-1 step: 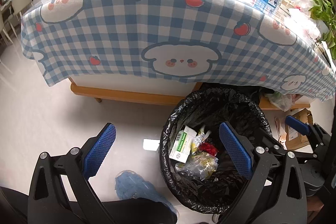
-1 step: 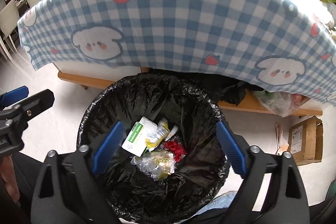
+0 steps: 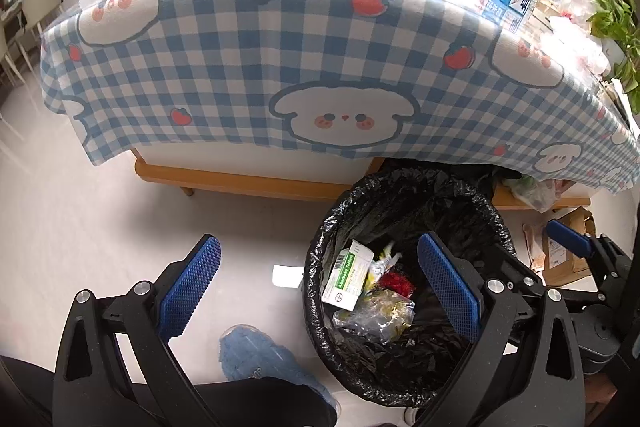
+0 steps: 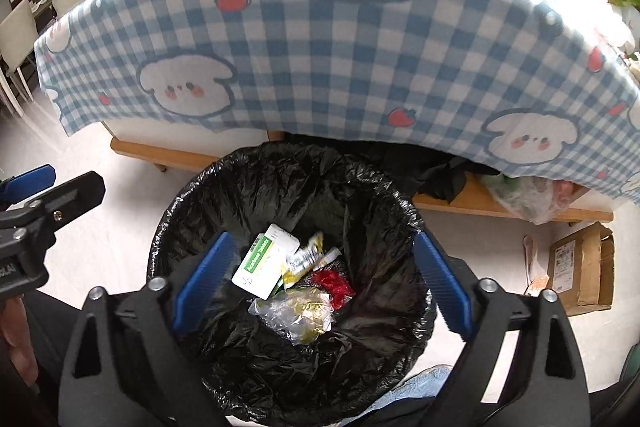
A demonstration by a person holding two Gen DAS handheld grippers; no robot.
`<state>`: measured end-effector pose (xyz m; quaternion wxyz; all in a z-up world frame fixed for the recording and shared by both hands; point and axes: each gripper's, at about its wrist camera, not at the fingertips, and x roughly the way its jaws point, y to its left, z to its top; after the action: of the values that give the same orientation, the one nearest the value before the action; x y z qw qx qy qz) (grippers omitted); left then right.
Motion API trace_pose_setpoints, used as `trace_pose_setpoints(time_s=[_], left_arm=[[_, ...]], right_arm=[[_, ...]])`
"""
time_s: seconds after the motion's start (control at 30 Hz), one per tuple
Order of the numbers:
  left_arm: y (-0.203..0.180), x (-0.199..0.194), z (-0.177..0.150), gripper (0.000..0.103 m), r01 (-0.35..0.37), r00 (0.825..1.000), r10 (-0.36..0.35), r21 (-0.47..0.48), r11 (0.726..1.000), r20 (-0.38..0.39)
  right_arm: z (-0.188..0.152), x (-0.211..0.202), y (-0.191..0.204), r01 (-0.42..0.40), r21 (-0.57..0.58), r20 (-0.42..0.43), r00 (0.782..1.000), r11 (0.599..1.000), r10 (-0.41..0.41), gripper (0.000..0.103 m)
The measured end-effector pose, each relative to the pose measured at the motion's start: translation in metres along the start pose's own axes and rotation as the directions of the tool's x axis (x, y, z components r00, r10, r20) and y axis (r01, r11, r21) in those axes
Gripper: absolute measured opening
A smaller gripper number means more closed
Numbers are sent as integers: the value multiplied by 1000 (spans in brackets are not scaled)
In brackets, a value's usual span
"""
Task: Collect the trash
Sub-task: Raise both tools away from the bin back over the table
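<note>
Left wrist view: the left gripper (image 3: 320, 291) is spread wide and empty, beside the trash bin (image 3: 316, 267) lined with a black bag, which stands at the near edge of the checked tablecloth (image 3: 248, 59). Inside lie a tablet box (image 3: 347, 281) and a clear wrapper (image 3: 378, 315).

Right wrist view: the right gripper (image 4: 320, 287), released and empty, hangs over the bin (image 4: 184, 203); a red wrapper (image 4: 334, 287) lies right of the box (image 4: 264, 261).

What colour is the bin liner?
Black; the liner shows best in the right wrist view.
</note>
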<state>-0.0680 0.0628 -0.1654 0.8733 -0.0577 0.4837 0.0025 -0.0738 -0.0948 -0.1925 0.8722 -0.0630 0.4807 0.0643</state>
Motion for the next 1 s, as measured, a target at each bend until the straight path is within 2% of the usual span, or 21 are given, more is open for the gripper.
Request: trace_pose_setpoints(time_s=[0.23,0.6,1.0], left_arm=[[-6,-21,6,97,5,999,-5,9,1000,38],[-19,-48,22,97,9,997,-11,23,1000,77],[-34,-74,55,97,26,993,-29,22,999,118]], right_arm=[[7,-28,-6,10,0,61,998,1000,-10,95],[24,-66,-14,36,-2,148,988,999,-35,95],[46,-93,-35,52,24,194,979,998,-56,95]])
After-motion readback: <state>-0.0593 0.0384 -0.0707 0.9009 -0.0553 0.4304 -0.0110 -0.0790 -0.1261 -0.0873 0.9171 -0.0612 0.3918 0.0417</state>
